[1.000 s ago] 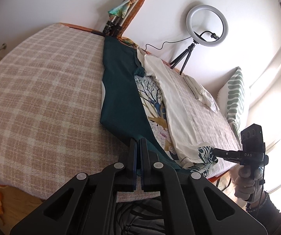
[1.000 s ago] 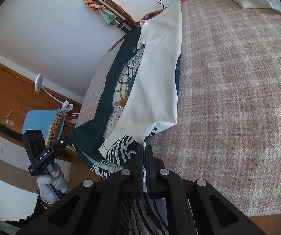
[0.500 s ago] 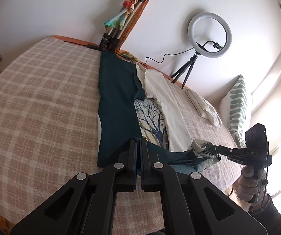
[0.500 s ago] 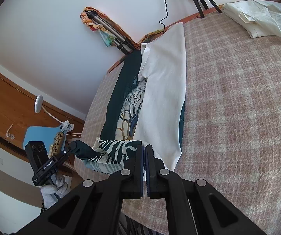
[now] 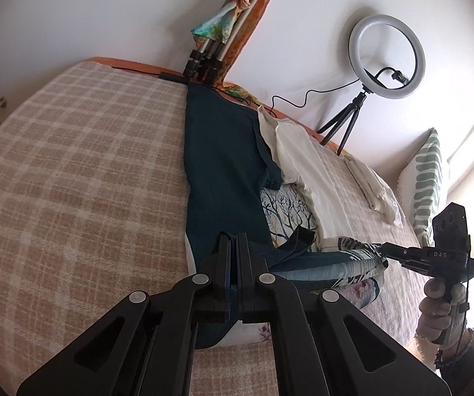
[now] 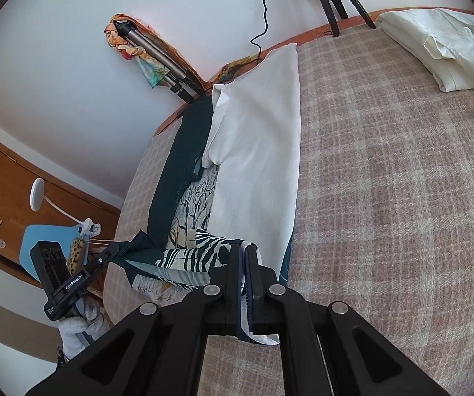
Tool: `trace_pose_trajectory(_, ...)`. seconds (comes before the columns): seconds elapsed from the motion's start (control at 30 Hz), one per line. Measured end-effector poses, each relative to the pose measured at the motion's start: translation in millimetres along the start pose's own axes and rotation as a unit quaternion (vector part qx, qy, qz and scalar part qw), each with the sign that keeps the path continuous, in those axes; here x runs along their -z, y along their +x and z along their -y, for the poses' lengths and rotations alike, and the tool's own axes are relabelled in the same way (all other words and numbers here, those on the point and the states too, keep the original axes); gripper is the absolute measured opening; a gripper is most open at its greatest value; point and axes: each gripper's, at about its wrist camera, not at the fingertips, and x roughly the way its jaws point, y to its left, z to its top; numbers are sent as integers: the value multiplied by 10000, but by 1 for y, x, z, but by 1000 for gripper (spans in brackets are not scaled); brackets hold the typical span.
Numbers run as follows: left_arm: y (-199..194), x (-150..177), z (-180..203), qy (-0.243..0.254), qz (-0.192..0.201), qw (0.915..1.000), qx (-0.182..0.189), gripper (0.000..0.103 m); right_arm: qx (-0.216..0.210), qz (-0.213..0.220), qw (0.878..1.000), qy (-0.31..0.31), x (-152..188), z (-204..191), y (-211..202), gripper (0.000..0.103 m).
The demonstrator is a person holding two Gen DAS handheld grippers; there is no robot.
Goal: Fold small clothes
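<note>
A long garment, dark teal outside with a tree and zebra print and a white panel, lies lengthwise on the plaid bed cover. Its side flaps are folded inward. My left gripper is shut on the teal corner of the near hem. My right gripper is shut on the zebra-print corner of the same hem. The hem is lifted and stretched between them, doubled back over the garment's lower part. Each gripper shows in the other view: the right gripper and the left gripper, each in a gloved hand.
A folded cream garment lies further right on the bed, near a green-patterned pillow. A ring light on a tripod and a leaning tripod wrapped in cloth stand at the wall behind the bed.
Both grippers moved forward together over the bed. The hem, which hung off the near edge a second ago, now rides above the garment's lower part.
</note>
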Motion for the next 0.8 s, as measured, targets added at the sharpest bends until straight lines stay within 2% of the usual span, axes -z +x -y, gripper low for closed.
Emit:
trace_pose_trajectory(0.23,24,-2,-5,107,-129,9996,-229,1,220,-134,9997,-29,-12,7,22,0)
trace_pose_trajectory(0.4,33,-5,-9,43,-134,9997,-218,1,393,-207,9990,-61,-15,12,32,0)
trace_pose_trajectory(0.5,36,-8,-8,60,-191,9994,-269,7,513,-213,9982,-220,-15,10,32,7)
trace_pose_trajectory(0.53,36,-9,-8,53,-199,9995,-247,10,549,-222,9979,-274,-16,9,30,15)
trace_pose_trajectory(0.57,34,-9,-8,62,-169,9996,-227,11,585,-182,9976,-336,-15,8,27,29)
trace_pose_trajectory(0.6,31,-10,-7,112,-137,9995,-259,11,610,-113,9973,-390,-15,6,22,33)
trace_pose_trajectory(0.8,4,-8,0,451,83,9986,-274,11,516,179,9946,-878,-2,-12,-9,34)
